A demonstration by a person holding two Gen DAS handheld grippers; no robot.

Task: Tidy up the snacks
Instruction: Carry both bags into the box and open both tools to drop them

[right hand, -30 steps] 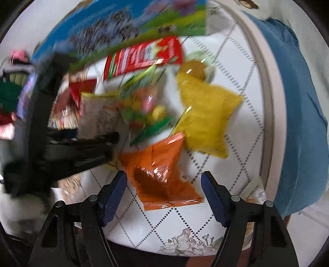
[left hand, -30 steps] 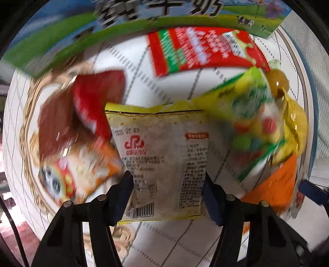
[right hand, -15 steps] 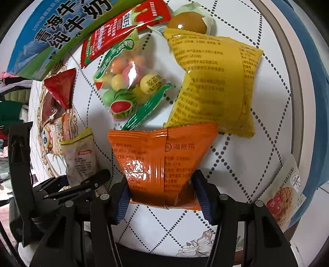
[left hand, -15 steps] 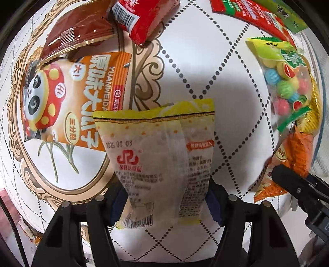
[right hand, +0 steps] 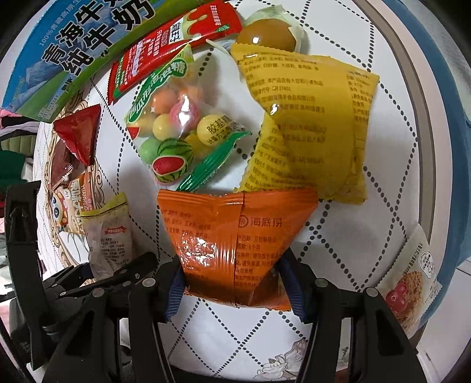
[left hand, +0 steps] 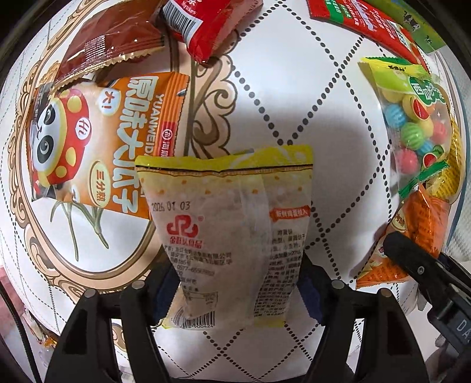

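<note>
Both tongs are loaded at once, so the step in hand looks like the carry: 2 packets gripped and neither set down.

In the left wrist view, at the far left lies the panda-print seed packet (left hand: 100, 138), with a brown wrapper (left hand: 109, 44) and a red wrapper (left hand: 206, 23) beyond it. The left tongs (left hand: 235, 291) are closed on the lower part of a pale yellow-edged packet (left hand: 232, 221), which stands up between the fingers, its near end pinched in. Whether it is clear of the surface (left hand: 294, 103) I cannot tell.

In the right wrist view, the milk carton (right hand: 73, 50) and a long red sachet (right hand: 164, 44) lie far left, the watermelon gum bag (right hand: 173, 129) sits in the middle, and the yellow snack bag (right hand: 309, 126) lies to its right with a brown egg-like piece (right hand: 268, 32) beyond it. The right tongs (right hand: 235, 282) are clamped on the narrow near end of the orange packet (right hand: 235, 235), squeezed to a wedge. A cereal sachet (right hand: 412, 280) rests at the near right edge.

No bin or tray shows, so the next move calls for choosing a grouping spot, probably beside like packets, and releasing each one without disturbing its neighbours.
</note>
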